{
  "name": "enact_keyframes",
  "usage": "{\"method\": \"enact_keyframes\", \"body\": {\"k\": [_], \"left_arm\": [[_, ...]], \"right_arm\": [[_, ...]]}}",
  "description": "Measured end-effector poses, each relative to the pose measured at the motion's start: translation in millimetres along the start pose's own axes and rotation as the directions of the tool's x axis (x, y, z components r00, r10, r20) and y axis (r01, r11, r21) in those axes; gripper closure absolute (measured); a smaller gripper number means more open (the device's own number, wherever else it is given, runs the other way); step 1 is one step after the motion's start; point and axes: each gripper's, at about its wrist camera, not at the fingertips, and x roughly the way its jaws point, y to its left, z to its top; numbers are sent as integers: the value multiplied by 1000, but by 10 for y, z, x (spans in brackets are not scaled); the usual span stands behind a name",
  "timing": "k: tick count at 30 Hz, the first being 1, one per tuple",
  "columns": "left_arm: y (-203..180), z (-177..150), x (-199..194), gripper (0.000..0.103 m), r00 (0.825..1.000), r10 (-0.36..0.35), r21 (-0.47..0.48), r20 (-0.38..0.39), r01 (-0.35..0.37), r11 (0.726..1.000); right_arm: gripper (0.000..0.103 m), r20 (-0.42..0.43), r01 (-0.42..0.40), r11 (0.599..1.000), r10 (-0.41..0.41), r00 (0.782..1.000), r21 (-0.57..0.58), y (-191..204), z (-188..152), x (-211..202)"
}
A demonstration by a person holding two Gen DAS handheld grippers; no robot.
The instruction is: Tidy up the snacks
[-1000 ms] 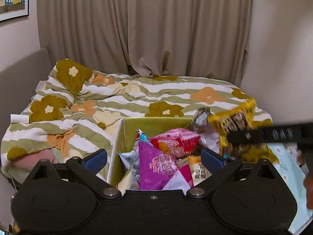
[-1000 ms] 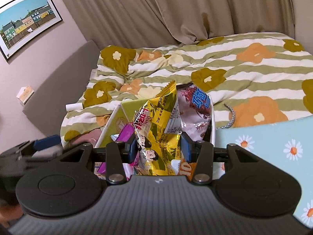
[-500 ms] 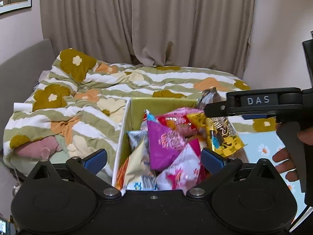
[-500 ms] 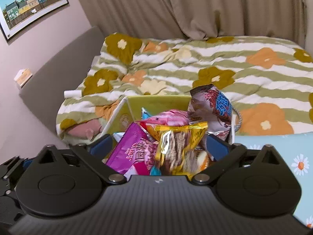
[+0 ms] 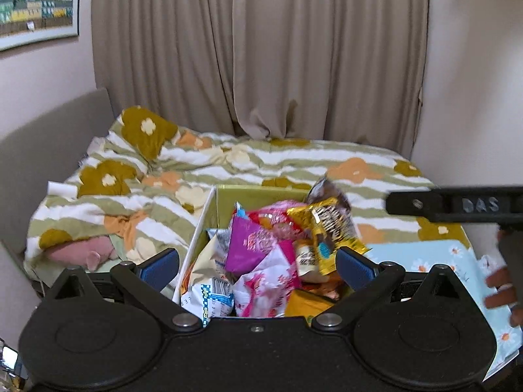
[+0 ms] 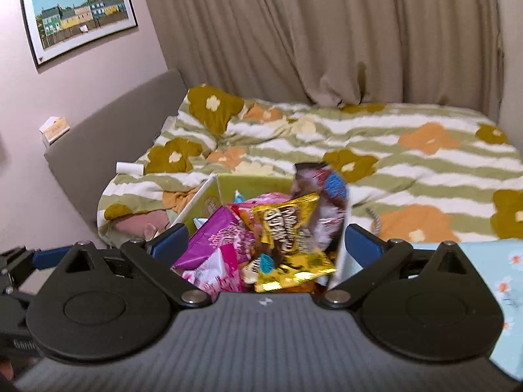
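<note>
A yellow-green box (image 5: 261, 196) with white rims stands at the bed's near edge, heaped with snack packs; it also shows in the right wrist view (image 6: 248, 183). A yellow snack bag (image 5: 333, 232) lies on top of the heap at the right, seen too in the right wrist view (image 6: 287, 232). A magenta pack (image 5: 251, 245) lies in the middle, a brown-pink bag (image 6: 323, 189) stands at the back. My left gripper (image 5: 258, 268) is open and empty just in front of the box. My right gripper (image 6: 264, 245) is open and empty above the heap.
The bed with a flowered green-striped quilt (image 5: 261, 163) stretches behind the box. A light-blue daisy cloth (image 5: 425, 254) lies to the right. A grey headboard (image 6: 114, 124) and framed picture (image 6: 78, 9) are on the left. The right gripper's arm (image 5: 457, 204) crosses the left wrist view.
My right gripper opened and let go of the yellow snack bag, which now lies on the heap in the box. Both grippers have drawn back and tilted upward.
</note>
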Motion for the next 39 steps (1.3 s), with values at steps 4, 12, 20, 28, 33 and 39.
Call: {"method": "enact_keyframes", "body": {"k": [4, 12, 20, 28, 33, 39], "left_arm": [[-172, -2, -336, 0, 998, 6, -1, 63, -6, 1000], [-494, -178, -715, 0, 996, 20, 27, 88, -22, 999], [-739, -495, -816, 0, 1000, -5, 67, 31, 3, 998], [-876, -710, -854, 0, 1000, -17, 76, -4, 17, 997], [-913, -721, -894, 0, 1000, -15, 89, 10, 14, 996], [-952, -707, -901, 0, 1000, -15, 104, 21, 13, 995]], "right_arm": [[0, 27, 100, 995, -100, 995, -4, -129, -60, -540], [0, 41, 251, 968, -251, 967, 11, -431, -394, -1264], [0, -41, 306, 952, -305, 951, 26, -569, -898, -1542], [0, -90, 339, 938, -333, 939, 66, -669, -1203, -1662], [0, -87, 344, 936, -338, 937, 73, -676, -1246, -1705], [0, -87, 348, 934, -342, 936, 80, -699, -1259, -1727]]}}
